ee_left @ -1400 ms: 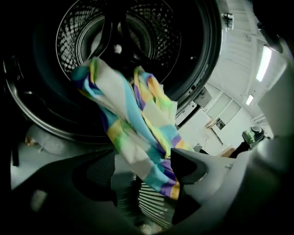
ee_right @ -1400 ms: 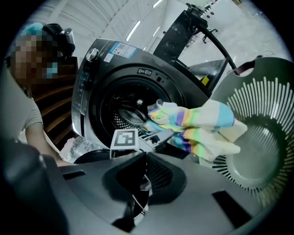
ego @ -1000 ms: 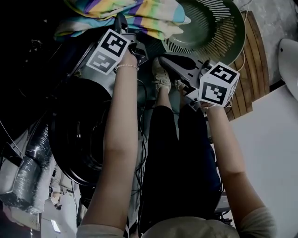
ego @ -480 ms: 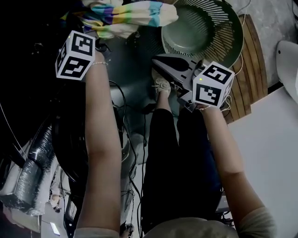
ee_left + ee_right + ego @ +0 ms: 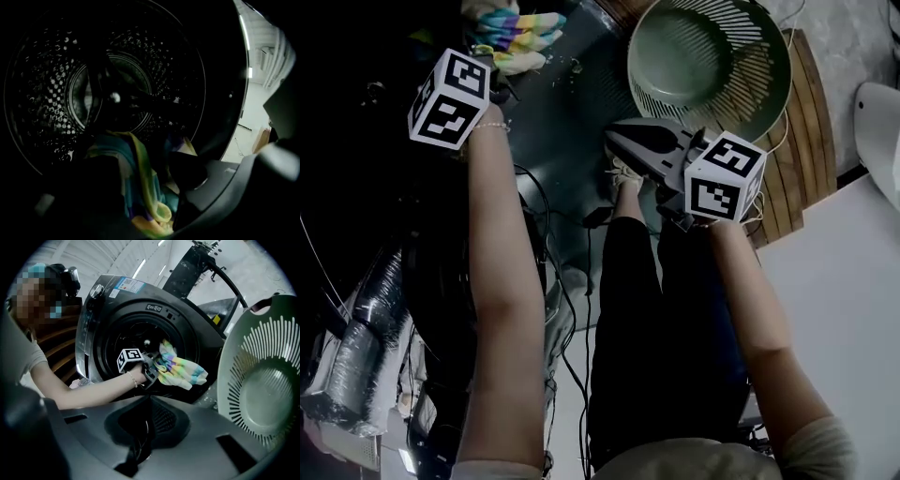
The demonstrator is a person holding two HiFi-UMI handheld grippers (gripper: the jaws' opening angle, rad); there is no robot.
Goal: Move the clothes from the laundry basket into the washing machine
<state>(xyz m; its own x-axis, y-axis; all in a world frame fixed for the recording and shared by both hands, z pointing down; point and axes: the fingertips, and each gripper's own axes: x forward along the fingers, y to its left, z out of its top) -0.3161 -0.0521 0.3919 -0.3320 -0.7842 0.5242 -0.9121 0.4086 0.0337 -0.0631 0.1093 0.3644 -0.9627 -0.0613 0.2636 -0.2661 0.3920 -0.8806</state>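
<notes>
My left gripper reaches into the washing machine's door opening. Its jaws are opening, with the rainbow-striped cloth lying loose between them. Seen from the left gripper view, my left gripper faces the perforated drum, and the cloth drapes over the drum's lip. In the right gripper view, part of the cloth still hangs outside the door beside my left gripper. The green laundry basket stands empty. My right gripper is shut and holds nothing, next to the basket.
The basket rests on a wooden slatted stand. The person's legs and a shoe are below the right gripper. Cables trail over the floor, and a silver hose lies at the lower left. A white surface fills the right side.
The left gripper swung left from the basket to the washer door carrying the striped cloth; most of the cloth has passed out of the head view. The right gripper stayed put.
</notes>
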